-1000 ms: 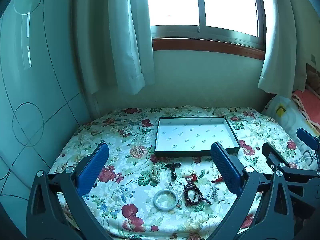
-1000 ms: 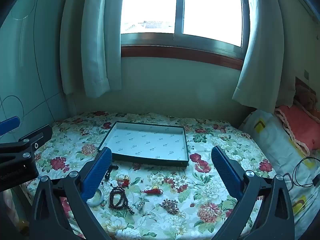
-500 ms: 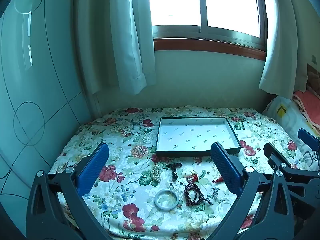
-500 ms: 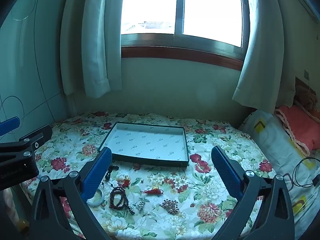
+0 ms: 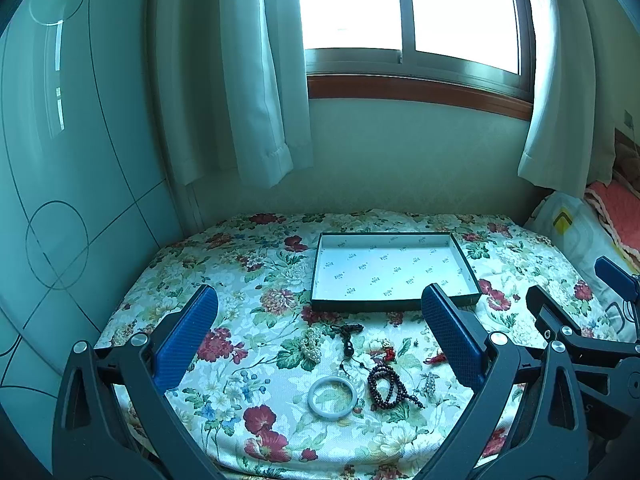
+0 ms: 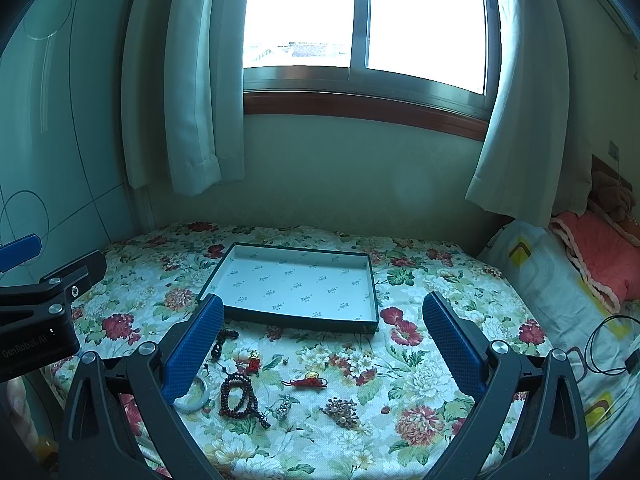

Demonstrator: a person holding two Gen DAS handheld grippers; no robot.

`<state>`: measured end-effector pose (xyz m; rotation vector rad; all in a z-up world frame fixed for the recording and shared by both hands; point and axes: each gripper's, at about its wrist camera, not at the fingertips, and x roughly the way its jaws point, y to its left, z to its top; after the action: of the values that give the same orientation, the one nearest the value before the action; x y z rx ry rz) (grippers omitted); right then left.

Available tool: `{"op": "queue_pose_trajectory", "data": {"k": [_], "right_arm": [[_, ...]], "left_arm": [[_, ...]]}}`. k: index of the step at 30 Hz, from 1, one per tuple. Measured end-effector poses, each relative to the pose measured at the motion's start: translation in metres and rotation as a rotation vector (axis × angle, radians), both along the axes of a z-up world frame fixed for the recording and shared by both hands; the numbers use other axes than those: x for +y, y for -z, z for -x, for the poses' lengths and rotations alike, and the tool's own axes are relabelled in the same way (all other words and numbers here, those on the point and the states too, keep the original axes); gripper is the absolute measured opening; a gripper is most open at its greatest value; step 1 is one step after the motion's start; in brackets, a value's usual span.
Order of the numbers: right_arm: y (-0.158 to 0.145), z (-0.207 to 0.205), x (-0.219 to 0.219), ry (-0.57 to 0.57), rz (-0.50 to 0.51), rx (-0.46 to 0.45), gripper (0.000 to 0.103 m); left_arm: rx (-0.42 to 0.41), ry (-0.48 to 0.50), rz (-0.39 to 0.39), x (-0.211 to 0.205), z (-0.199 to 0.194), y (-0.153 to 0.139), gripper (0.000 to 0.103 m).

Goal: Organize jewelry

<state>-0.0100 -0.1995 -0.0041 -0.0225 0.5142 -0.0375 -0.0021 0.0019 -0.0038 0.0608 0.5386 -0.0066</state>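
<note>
Left wrist: bangle [image 5: 332, 396] between tongs [image 5: 320, 336].

Bright, overexposed two-pane sliding window [image 6: 364, 20] with metal frame above a brown wooden sill [image 6: 360, 110]. Pale curtains hang at left [image 6: 188, 80] and right [image 6: 520, 120]. Pale green wall [image 6: 340, 176] below. Glossy panel with thin circle-and-line pattern [image 5: 60, 200] at left, possibly a wardrobe door. Floral bedspread [image 6: 420, 272] covers the bed; salmon-pink blanket [image 6: 596, 248] at right.

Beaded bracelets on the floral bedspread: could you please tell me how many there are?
2: a pearl bracelet just in front of the tray's left corner, and a dark red beaded bracelet right of the white bangle. Others may be hidden.
</note>
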Motion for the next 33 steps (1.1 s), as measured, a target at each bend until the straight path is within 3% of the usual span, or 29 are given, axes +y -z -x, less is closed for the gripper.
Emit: {"op": "queue_pose_trajectory", "data": {"k": [33], "right_arm": [[-0.0019, 0.0006, -0.0006, -0.001, 0.001, 0.001, 0.099]], "left_arm": [[0.006, -0.001, 0.0, 0.0005, -0.0004, 0.0003, 0.101]]}}
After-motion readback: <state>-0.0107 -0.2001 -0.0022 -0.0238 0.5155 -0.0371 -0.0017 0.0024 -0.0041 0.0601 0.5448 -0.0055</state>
